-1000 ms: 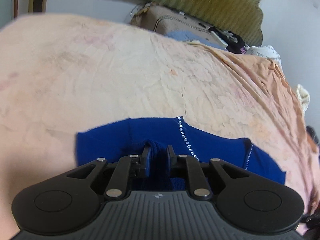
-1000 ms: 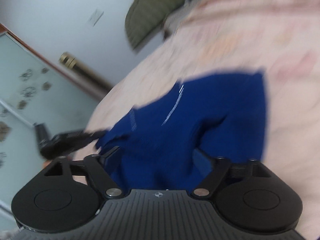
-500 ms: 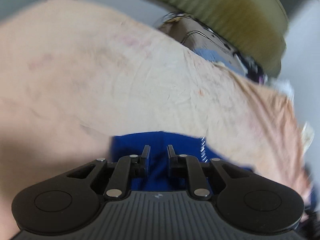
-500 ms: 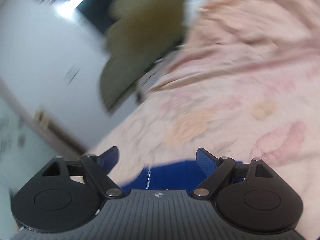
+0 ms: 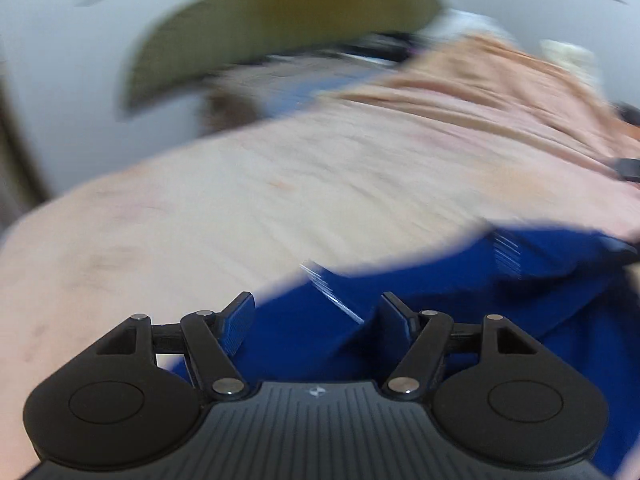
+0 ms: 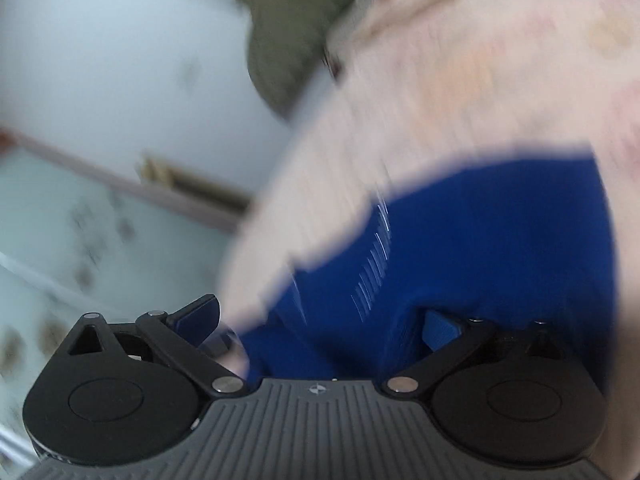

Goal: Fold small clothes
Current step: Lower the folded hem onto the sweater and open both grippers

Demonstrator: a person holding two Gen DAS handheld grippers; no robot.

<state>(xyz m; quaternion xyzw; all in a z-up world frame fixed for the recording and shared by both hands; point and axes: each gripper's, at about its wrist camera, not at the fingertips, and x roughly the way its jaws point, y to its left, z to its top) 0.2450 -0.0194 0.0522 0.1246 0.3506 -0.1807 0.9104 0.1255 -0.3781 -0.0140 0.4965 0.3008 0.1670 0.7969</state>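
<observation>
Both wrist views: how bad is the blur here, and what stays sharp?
Left wrist view: heavy motion smear over the pinkish bedsheet and blue garment, its sparkly trim drawn into streaks; only the left claw, its jaws opening, is crisp. Right wrist view: equally smeared, wall and sheet washed out, fisheye corners dark; the right claw stays sharp, jaws opening over the cloth.

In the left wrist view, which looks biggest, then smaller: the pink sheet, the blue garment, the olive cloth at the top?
1. Pink sheet, spanning the frame.
2. Blue garment.
3. Olive cloth.

The last two look close; the garment lies much nearer the camera and is partly hidden, so their true order is unsure.
</observation>
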